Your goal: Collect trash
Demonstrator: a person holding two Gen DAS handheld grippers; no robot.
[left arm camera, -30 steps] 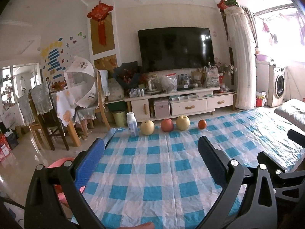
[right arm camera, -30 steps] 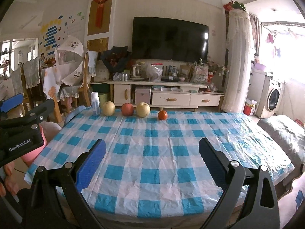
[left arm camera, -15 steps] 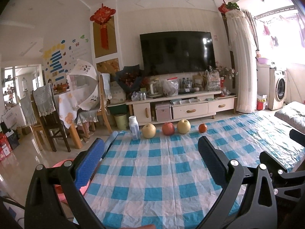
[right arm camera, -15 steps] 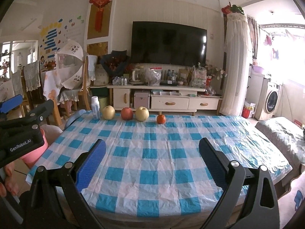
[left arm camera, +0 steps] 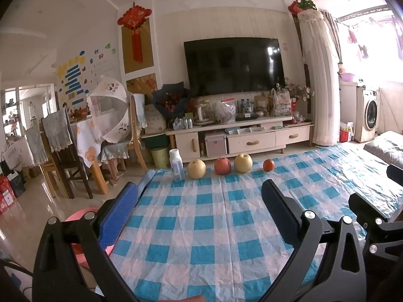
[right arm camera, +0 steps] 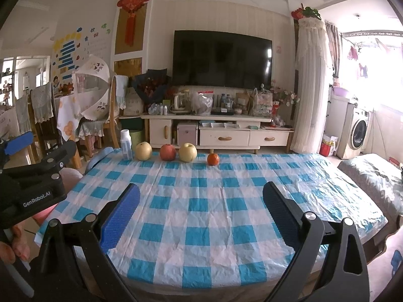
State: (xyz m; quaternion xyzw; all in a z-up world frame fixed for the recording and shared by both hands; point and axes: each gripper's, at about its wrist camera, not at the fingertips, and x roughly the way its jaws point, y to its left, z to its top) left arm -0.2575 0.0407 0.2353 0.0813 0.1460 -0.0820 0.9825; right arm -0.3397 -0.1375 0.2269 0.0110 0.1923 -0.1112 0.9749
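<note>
A table under a blue-and-white checked cloth (left arm camera: 201, 226) (right arm camera: 214, 201) fills both views. Along its far edge stand a small white bottle (left arm camera: 176, 164) (right arm camera: 126, 145), a yellow pear (left arm camera: 196, 168) (right arm camera: 143, 151), a red apple (left arm camera: 222, 166) (right arm camera: 168, 152), a second yellow pear (left arm camera: 243, 163) (right arm camera: 188, 152) and a small orange (left arm camera: 268, 164) (right arm camera: 213, 159). My left gripper (left arm camera: 199, 201) hangs open over the near left of the table with nothing between its fingers. My right gripper (right arm camera: 201, 202) is open over the near edge, also empty.
A pink bin (left arm camera: 80, 216) (right arm camera: 68, 176) stands on the floor at the table's left. Beyond the table are a cabinet (left arm camera: 239, 141) with a television (left arm camera: 231, 65), a green bin (left arm camera: 160, 157), and dining chairs (left arm camera: 65, 156) at left. A washing machine (left arm camera: 370, 115) is at right.
Both cameras have tilted upward a little, so the table and the row of fruit sit lower in each view. Both grippers stay open and empty.
</note>
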